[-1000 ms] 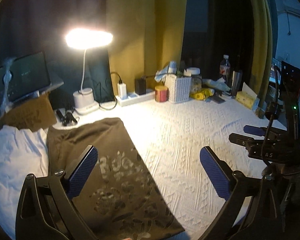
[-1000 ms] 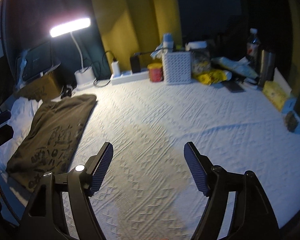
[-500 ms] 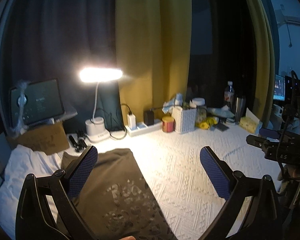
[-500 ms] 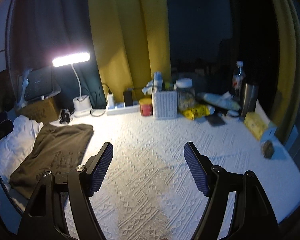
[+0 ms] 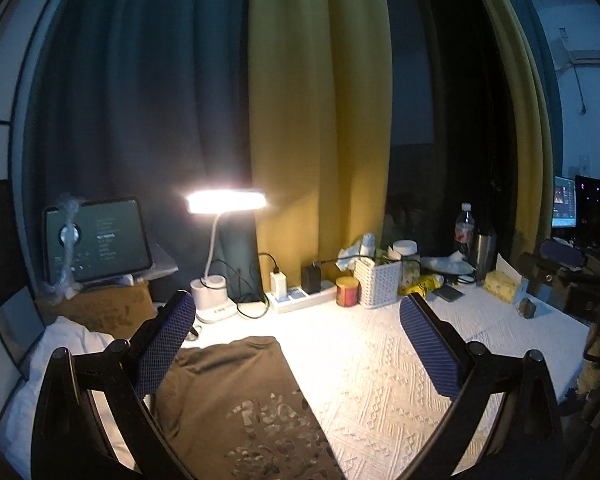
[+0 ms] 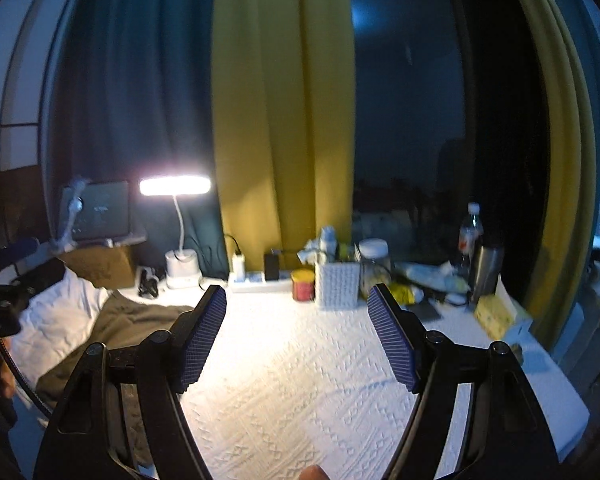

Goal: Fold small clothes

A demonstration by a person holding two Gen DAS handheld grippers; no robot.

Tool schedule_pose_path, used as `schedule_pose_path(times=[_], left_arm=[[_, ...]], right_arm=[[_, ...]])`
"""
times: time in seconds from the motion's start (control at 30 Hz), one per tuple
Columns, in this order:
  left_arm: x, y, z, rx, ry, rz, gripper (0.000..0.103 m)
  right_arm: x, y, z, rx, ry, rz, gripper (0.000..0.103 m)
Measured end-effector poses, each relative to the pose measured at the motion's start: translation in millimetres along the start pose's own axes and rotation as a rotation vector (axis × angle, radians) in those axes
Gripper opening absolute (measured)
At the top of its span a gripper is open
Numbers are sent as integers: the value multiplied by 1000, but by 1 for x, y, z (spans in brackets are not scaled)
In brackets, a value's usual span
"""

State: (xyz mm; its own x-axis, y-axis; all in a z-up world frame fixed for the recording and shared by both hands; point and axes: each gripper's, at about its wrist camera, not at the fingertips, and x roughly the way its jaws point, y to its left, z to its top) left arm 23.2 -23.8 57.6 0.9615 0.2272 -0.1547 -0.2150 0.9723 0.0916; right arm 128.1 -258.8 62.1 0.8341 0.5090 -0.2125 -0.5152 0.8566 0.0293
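now both grippers, left gripper [image 5: 296,328] and right gripper [image 6: 296,328], raised, wide open, empty; folded shirt [image 5: 236,400] below-left looks done.

Home bedroom: curtains [image 5: 320,120], desk lamp [image 5: 226,202], tablet [image 5: 98,240], cluttered table [image 5: 380,360].

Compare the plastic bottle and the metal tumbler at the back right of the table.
The plastic bottle is clear, with a white cap and a red label; the metal tumbler is opaque, dull steel. The bottle is slimmer and rises above the tumbler, which is squatter. Both stand upright, side by side, near the yellow curtain.
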Motion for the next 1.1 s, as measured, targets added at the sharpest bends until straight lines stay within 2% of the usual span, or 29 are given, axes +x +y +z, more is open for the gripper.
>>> schedule_pose_path(times=[0.17,0.63,1.1], left_arm=[[-11,7,6,-9,-34,-8,101],[-34,33,14,-67,-129,48,101],[-26,40,5,-95,-107,66,101]], right_arm=[[-16,12,16,-21,-62,24,76],[-45,37,39,-47,-177,47,76],[-28,37,28,-45,-139,52,76]])
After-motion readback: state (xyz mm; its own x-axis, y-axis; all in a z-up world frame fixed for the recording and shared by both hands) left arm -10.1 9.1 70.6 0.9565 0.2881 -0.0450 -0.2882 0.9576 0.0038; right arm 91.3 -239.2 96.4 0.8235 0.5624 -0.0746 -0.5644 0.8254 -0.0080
